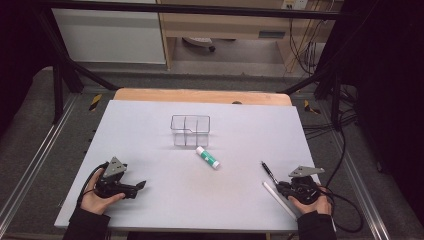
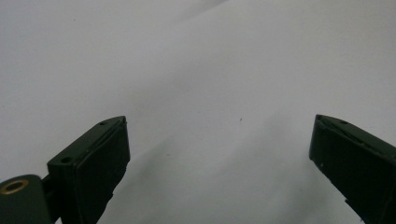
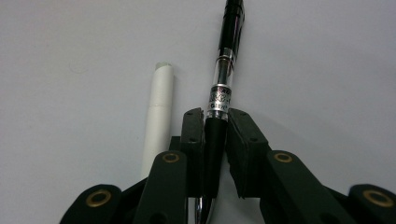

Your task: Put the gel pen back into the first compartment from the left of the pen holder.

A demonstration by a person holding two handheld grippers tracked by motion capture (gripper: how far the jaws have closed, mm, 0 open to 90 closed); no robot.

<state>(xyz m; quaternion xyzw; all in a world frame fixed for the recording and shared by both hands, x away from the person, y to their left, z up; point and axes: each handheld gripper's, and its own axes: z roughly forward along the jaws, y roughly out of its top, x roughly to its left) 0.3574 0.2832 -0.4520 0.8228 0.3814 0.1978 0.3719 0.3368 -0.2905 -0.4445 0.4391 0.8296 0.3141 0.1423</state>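
Pen [image 3: 223, 79]: black, centre of the right gripper view — clamped by its grip section in the right gripper [image 3: 215, 116]; lower right of the high view
White stick [image 3: 158, 112]: just left of the pen
Left gripper [image 2: 219, 140]: jaws apart — nothing between them
Glue stick [image 1: 207, 157]: mid-table, below the clear box [image 1: 190, 130]

On the counter [image 1: 150, 130]: one black pen [image 3: 227, 70], one white stick [image 3: 159, 107] just beside the pen, one white glue stick with green label [image 1: 207, 157], one clear plastic organizer box [image 1: 190, 130] with compartments inside. Two handheld grippers: left gripper [image 1: 141, 185] and right gripper [image 1: 278, 185], each with two black fingers [image 2: 100, 158]. Two hands of a person.
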